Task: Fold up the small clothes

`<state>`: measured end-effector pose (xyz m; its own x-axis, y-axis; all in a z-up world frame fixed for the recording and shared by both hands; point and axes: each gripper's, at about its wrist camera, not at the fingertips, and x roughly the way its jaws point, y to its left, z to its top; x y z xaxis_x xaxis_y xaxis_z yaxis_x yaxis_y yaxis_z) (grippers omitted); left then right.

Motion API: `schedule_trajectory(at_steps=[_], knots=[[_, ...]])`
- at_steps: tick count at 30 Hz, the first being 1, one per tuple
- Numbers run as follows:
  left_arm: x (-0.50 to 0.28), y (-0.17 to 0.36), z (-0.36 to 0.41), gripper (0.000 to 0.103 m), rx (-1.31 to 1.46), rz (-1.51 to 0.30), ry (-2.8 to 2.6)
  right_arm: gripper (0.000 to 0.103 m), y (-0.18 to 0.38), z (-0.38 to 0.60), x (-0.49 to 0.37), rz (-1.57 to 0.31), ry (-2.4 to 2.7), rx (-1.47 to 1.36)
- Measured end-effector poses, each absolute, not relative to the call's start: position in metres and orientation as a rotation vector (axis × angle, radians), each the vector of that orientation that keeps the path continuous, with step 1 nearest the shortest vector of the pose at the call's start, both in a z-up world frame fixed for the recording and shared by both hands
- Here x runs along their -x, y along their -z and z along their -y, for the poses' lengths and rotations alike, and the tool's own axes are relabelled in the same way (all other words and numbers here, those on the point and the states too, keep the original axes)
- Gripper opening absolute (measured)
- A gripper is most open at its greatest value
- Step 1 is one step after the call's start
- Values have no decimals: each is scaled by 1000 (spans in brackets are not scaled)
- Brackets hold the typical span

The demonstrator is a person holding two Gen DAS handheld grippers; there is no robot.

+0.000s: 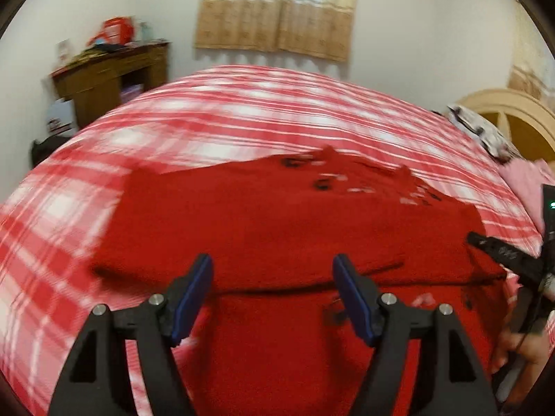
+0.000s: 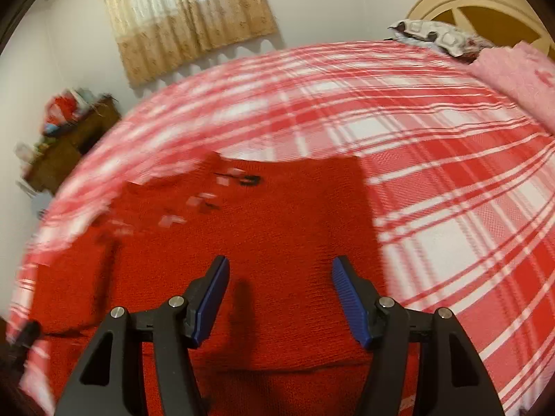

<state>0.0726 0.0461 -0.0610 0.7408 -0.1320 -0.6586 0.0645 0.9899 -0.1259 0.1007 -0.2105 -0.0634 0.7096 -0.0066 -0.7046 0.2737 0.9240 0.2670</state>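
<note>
Left gripper (image 1: 274, 277): jaws spread wide, nothing between the blue pads (image 1: 194, 294), hovering over the near part of the red knitted garment (image 1: 277, 222). Right gripper (image 2: 281, 279): likewise released, blue pads (image 2: 348, 298) well apart, nothing held, poised over the same garment (image 2: 263, 242); its black tip (image 1: 499, 251) shows at the right edge of the left wrist view.

Garment lies spread on the bed, a folded edge running across it just ahead of both grippers. Small dark and pale markings (image 2: 222, 190) near its far edge, blurred, not legible.

Surface: bedspread (image 1: 242, 111) in red, pink and white plaid, covering the whole bed. Pink blanket (image 2: 520, 72) and a patterned pillow (image 2: 437, 36) at the head, against a cream arched headboard (image 2: 485, 3).

Room: white walls, beige curtain (image 1: 277, 10) over a window beyond the bed. Brown wooden desk (image 1: 111, 76) in the corner, cluttered with red and other items. Both views motion-blurred.
</note>
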Motion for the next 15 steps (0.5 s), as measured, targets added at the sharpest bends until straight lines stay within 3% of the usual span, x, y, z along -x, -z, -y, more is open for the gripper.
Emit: schedule_trajectory(at_steps=[5, 10, 15], knots=[[-66, 82, -90, 74, 161, -732, -56, 63, 54, 156, -129, -804, -69, -396], [-69, 101, -103, 74, 294, -752, -47, 63, 81, 97, -172, -944, -141, -291], [-69, 102, -99, 76, 284, -746, -54, 62, 82, 57, -175, -895, -120, -56]])
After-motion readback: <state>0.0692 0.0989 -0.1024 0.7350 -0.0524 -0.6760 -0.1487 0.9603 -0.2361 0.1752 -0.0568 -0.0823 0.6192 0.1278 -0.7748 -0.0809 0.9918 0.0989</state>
